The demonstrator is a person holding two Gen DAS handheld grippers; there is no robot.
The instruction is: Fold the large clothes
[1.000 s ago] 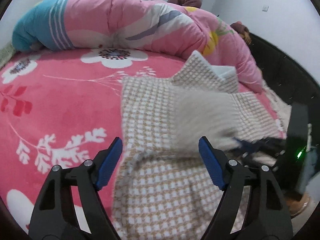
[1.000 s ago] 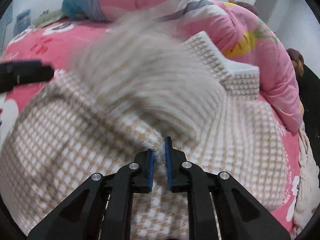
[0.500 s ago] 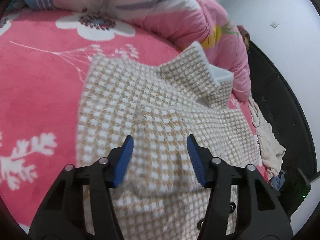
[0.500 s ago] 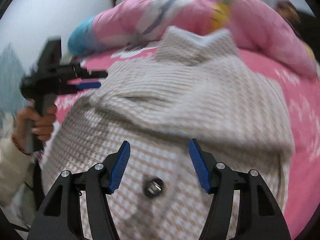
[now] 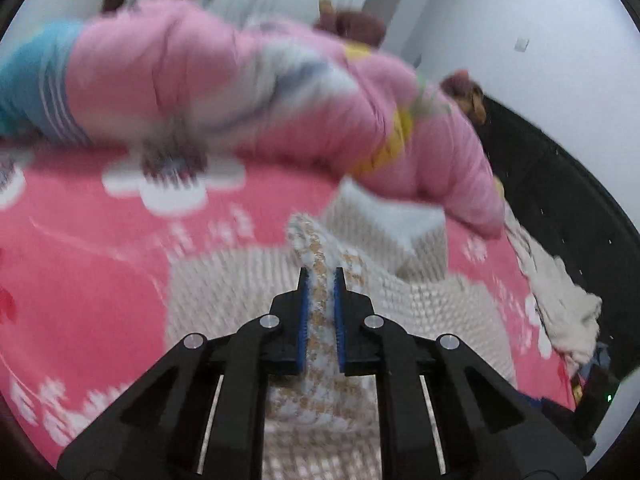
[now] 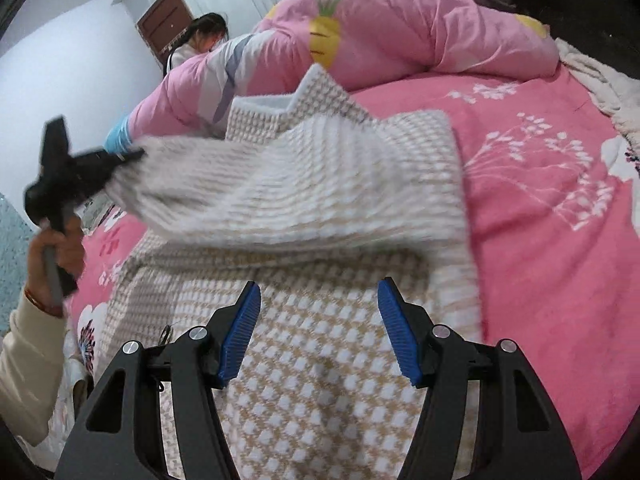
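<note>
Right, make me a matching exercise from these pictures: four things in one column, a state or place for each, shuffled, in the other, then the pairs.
Things:
1. left gripper
2. right gripper
3. checked sweater
4. rolled pink quilt

States or places:
A. open, nothing clamped
B. lying along the far edge of the bed
C. shut on a fold of knit
D. spread on the pink floral bedsheet, one part lifted

Pairs: 1-C, 2-A, 3-D, 4-B

No readable text, label, brand, number or sign shows in either view.
</note>
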